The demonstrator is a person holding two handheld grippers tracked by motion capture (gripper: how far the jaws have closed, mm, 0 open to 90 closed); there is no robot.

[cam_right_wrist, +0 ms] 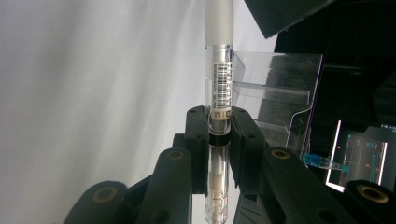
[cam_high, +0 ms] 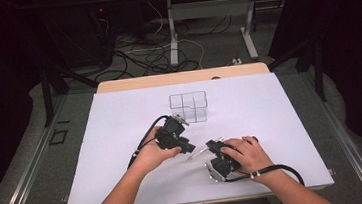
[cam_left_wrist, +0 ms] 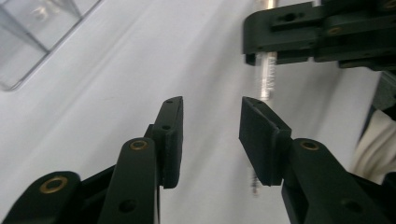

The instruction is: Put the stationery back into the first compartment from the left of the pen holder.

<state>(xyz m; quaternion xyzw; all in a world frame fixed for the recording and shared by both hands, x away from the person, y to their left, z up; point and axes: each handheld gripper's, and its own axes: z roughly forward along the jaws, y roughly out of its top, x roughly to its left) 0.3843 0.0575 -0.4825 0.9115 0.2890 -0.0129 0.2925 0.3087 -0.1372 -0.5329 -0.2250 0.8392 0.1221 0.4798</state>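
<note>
R gripper (cam_right_wrist: pixel 218 123) clamps slim clear pen (cam_right_wrist: pixel 219 70) w/ frosted cap; L gripper (cam_left_wrist: pixel 211 123) jaws apart, nr clear plastic organizer (cam_high: pixel 189 106).

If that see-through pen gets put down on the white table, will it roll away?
Probably: the slim clear round-barrelled pen looks smooth, so it may roll on the flat white table. It seems stiff and light, sticking straight out of the right gripper without bending.

Left tool (cam_left_wrist: pixel 210 135) gapes open — right tool (cam_right_wrist: pixel 218 122) is clamped tight.
</note>
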